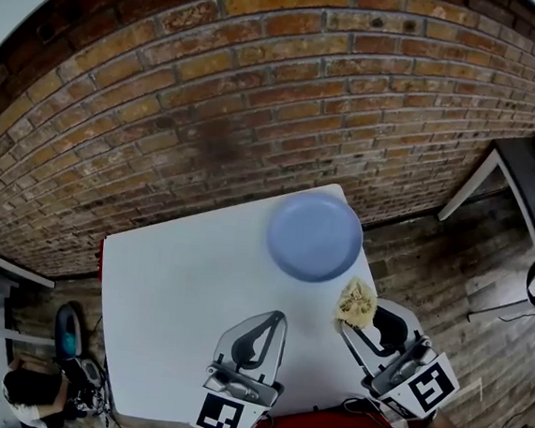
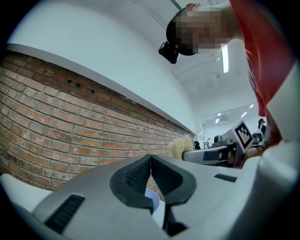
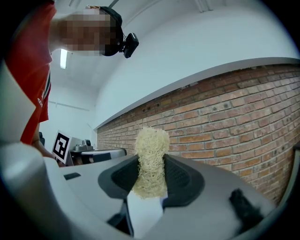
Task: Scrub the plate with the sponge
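- The head view looks steeply down on the bench (image 1: 176,284) from above its near edge, facing the brick wall (image 1: 212,109) behind it.
- The left gripper view rides on the left tongs (image 2: 151,158), low over the bench, close behind the jaws, looking level at that wall.
- The right gripper view rides likewise on the right tongs (image 3: 151,160); each shows the other tongs beside it.

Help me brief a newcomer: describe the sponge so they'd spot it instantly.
Start at the white table before the brick wall, then its round blue plate at the far right corner. Just nearer than the plate, pinched in the right claw, is the sponge: a pale yellow, fibrous tuft, unlike the smooth plate.
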A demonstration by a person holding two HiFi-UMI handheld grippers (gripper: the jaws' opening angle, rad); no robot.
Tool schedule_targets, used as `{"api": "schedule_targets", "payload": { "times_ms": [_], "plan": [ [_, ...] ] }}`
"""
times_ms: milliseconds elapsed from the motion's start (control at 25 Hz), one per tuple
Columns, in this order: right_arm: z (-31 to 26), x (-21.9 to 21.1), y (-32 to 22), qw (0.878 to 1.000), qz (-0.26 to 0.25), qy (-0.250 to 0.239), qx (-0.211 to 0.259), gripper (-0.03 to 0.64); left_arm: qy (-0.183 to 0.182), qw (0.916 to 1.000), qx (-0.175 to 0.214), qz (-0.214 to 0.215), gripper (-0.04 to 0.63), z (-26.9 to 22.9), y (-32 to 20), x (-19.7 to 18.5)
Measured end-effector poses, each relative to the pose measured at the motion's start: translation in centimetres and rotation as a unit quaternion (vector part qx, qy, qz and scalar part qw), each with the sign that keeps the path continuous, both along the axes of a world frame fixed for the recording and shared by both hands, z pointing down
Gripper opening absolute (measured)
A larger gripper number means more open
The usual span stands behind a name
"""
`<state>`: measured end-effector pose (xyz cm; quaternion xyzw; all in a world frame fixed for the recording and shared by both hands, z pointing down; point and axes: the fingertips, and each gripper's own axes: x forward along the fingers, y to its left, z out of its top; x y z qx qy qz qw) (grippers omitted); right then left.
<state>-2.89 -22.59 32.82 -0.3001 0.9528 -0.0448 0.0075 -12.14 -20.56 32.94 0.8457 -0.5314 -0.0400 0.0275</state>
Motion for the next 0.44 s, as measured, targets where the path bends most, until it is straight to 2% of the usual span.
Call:
{"api": "schedule_targets", "payload": {
  "times_ms": [440],
  "plan": [
    [0.08,0.30,-0.54,1.000,0.005,-0.008,-0.003,0.161,-0.001,0.9999,0.014,0.001,0.015,-0.14,-0.51,-0.21]
  ]
}}
